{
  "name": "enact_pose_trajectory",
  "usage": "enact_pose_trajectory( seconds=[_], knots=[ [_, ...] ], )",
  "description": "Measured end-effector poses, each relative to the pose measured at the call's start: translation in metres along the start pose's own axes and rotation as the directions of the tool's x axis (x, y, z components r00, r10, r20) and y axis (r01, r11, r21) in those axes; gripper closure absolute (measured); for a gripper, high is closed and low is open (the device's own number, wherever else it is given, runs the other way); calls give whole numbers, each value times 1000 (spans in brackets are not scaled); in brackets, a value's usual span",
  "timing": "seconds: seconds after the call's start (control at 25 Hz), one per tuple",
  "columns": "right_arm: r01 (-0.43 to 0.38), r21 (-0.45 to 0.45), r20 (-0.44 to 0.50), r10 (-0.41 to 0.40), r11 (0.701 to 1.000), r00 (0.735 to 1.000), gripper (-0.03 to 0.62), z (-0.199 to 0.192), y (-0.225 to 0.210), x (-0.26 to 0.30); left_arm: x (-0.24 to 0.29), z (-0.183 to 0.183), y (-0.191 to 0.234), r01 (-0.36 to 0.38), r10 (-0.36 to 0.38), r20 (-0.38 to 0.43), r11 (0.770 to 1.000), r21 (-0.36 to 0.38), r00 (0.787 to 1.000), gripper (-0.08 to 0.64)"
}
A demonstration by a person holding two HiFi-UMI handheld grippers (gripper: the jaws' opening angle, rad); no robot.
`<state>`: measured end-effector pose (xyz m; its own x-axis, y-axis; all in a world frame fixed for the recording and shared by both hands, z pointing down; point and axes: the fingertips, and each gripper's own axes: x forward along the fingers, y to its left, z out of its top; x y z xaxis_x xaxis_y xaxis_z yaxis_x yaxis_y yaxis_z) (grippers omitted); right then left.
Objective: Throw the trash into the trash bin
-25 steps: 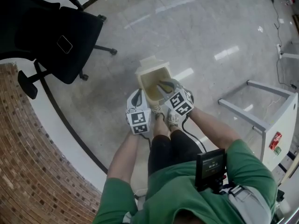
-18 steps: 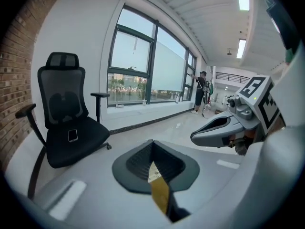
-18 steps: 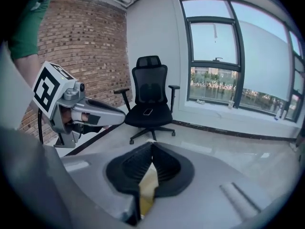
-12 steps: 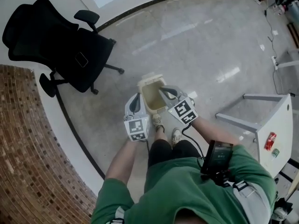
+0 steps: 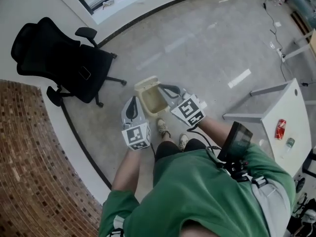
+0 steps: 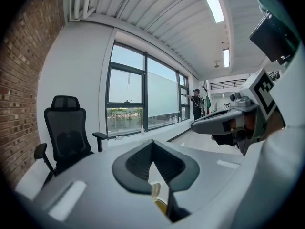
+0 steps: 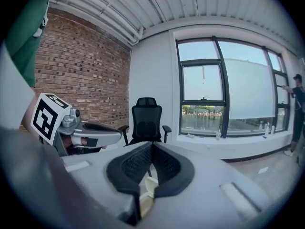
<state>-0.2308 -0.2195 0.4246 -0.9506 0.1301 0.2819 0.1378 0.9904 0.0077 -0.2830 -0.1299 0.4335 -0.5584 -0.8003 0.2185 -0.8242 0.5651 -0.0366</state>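
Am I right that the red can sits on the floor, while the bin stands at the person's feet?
Not quite: the head view shows the can on the table, not the floor; the bin does stand at the person's feet.

You have two grippers before you, one left gripper and one right gripper, and each bears one marker cube, so two cubes in all. On the floor you can count one trash bin, one black office chair and your own two shoes. To your right stands one white table, with one red can and one small green-topped item on it. One screen device sits at your chest. The left gripper view gives you one distant person and two ceiling light strips
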Motion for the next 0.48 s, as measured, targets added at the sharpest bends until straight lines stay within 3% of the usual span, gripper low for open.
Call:
enact_pose_trajectory(
  seconds=[0.48],
  knots=[
    [2,-20,113,0,1000,994,588,36,17,-89,-75,46,-49,-94,87,117,994,61,989,555]
  ],
)
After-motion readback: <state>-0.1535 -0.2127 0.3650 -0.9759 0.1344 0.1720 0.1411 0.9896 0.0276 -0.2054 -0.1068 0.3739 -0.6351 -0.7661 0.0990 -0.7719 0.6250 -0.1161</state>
